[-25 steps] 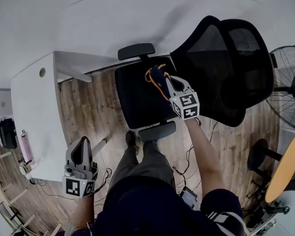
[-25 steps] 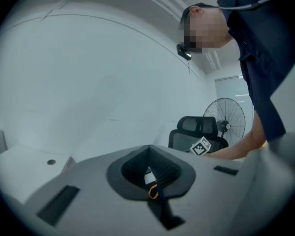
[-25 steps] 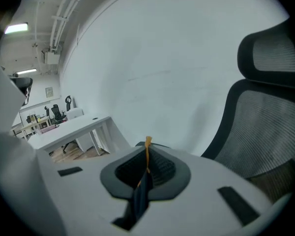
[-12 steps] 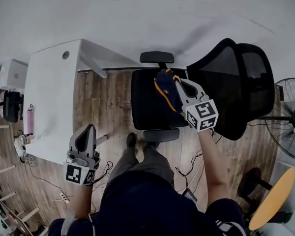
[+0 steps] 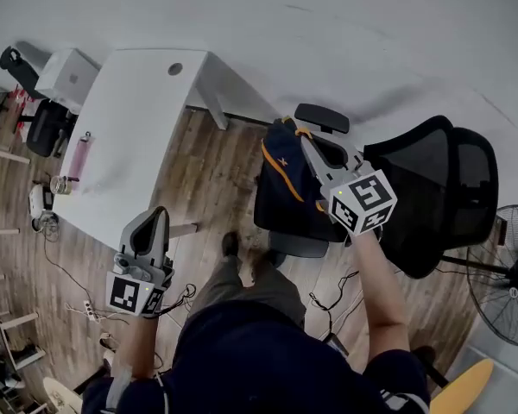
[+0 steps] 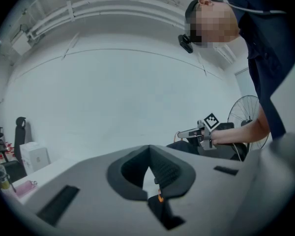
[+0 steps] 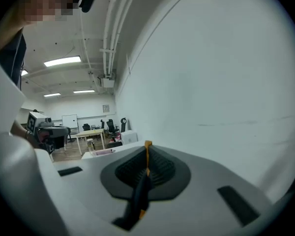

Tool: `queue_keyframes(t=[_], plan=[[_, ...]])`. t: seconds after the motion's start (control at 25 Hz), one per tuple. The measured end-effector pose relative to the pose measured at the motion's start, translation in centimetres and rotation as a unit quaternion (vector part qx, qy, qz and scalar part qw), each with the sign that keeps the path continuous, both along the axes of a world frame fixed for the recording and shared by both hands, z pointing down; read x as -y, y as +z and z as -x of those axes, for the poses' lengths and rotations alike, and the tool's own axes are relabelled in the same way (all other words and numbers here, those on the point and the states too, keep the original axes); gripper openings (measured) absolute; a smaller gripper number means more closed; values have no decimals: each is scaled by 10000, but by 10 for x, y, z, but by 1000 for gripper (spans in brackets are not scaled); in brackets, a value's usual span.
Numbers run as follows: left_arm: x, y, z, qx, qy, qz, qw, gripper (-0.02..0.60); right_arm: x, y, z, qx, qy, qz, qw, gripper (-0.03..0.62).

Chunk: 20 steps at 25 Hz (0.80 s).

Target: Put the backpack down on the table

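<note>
The dark navy backpack [image 5: 287, 186] with orange trim hangs off the chair seat from my right gripper [image 5: 306, 142], which is shut on its top strap. In the right gripper view the orange-edged strap [image 7: 146, 167] runs between the closed jaws. The white table [image 5: 134, 119] lies to the left of the bag, across a strip of wooden floor. My left gripper [image 5: 158, 216] hovers near the table's near corner, jaws together with nothing in them; the left gripper view shows its tips [image 6: 148, 149] meeting.
A black mesh office chair [image 5: 436, 188] stands right behind the backpack. A pink bottle [image 5: 80, 149] lies on the table's left edge, and a white box [image 5: 65, 74] sits beyond it. A floor fan [image 5: 511, 300] is at far right. Cables lie on the floor by my legs.
My right gripper has lifted the backpack up off the chair seat and carried it leftward toward the table. The left gripper has risen a little and stays shut.
</note>
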State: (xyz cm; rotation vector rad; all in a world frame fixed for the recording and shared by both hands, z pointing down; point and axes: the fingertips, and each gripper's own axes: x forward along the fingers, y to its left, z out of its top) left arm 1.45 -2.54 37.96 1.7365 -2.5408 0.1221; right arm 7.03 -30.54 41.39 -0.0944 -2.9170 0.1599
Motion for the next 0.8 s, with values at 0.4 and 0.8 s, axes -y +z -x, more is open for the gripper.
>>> queue_keyframes(t=[0.4,0.8], plan=[[-72,-18,39,-65,-461,-166,9988,2,-77,-68,110,509,-837,-69,9952,-3],[-97,-30,120,-156,-126,-532,9984,2,-136,-117,230,744,-986,-448,9913,-3]])
